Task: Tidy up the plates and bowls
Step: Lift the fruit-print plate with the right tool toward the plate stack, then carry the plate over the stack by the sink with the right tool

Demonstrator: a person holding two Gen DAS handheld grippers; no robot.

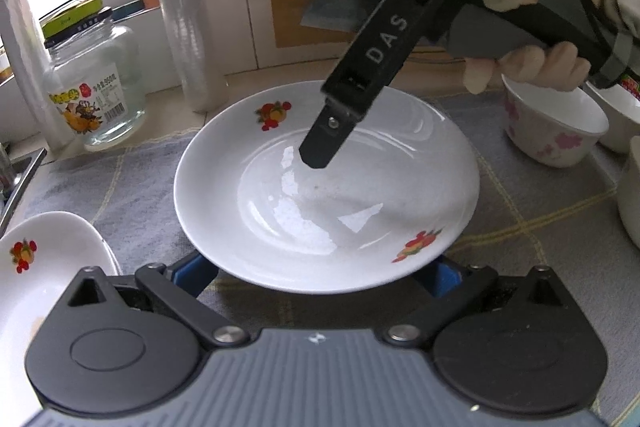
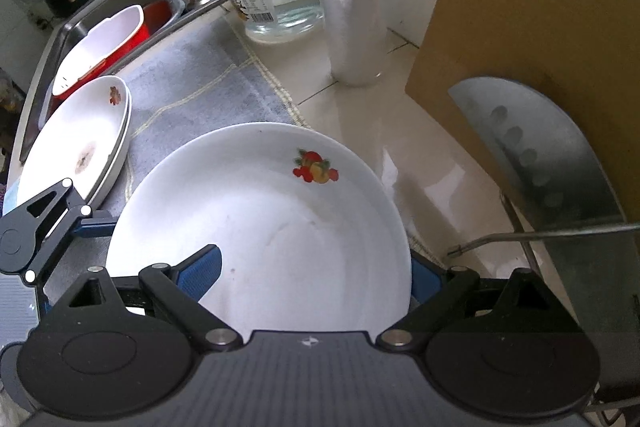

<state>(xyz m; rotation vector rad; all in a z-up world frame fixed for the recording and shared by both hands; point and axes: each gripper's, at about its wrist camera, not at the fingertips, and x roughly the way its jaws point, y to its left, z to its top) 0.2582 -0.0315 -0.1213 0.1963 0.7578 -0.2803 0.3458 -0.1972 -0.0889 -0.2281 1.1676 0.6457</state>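
We've got a white plate (image 1: 326, 187) with little fruit decals sitting flat on the grey checked dish mat (image 1: 132, 187), near the middle of the counter. It's round, so no real long axis; it lies face up, one decal on its far-left rim and another on the near-right rim.

Our left gripper (image 1: 320, 279) is right at the plate's near edge with its jaws spread wide, the blue pads (image 1: 194, 277) poking out on either side under the rim. We can't tell if they actually touch it. Our right gripper (image 2: 316, 277) is just as wide open at the plate's edge in its own view, one blue pad over the rim and the other tucked behind it, nothing clamped. From the left camera we see one black finger of it (image 1: 324, 143) hanging over the far part of the plate.

To the near left there's a small stack of matching plates (image 2: 76, 143), and past that a white and red dish (image 2: 100, 47) by the sink (image 2: 72, 23). On the right sits a bowl with pink flowers (image 1: 554, 125).

Along the far side: a glass jar (image 1: 94, 95), a roll of cling film (image 1: 186, 11), and a wooden cutting board (image 2: 532, 39) with a cleaver (image 2: 548, 163) leaning against it.
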